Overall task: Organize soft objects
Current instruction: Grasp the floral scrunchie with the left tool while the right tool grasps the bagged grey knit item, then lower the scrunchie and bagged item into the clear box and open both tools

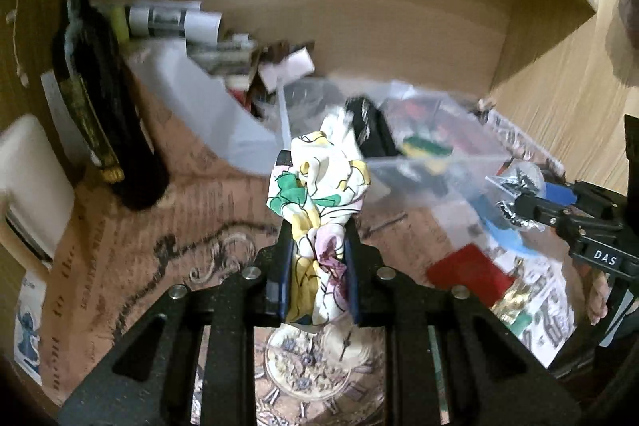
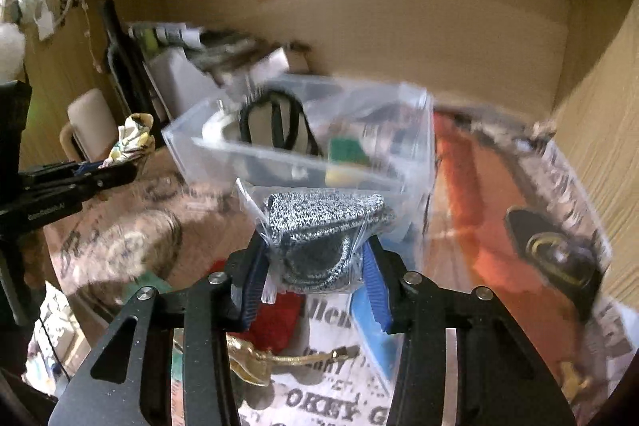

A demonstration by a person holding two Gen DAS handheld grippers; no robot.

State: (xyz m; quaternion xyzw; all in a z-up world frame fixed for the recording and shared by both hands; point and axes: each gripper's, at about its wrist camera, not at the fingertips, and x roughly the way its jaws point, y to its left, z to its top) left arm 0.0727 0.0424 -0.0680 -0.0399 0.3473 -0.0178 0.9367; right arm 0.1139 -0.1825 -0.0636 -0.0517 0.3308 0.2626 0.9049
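Note:
My left gripper (image 1: 317, 226) is shut on a bunched floral cloth (image 1: 319, 182), white with green, yellow and pink, held above the printed table cover. It also shows in the right wrist view (image 2: 131, 140) at the left. My right gripper (image 2: 315, 258) is shut on a speckled grey knit item in a clear plastic bag (image 2: 323, 226); it shows in the left wrist view (image 1: 519, 204) at the right. A clear plastic bin (image 2: 303, 130) holding dark and coloured items stands just beyond both grippers.
A dark wine bottle (image 1: 100, 98) stands at the left beside a white mug (image 1: 32, 178). A tilted clear box (image 1: 199, 98) and papers lie behind. A red item (image 1: 467, 270), a blue item (image 2: 371, 330) and a gold trinket (image 2: 263, 358) lie on the cover. Wooden walls enclose the space.

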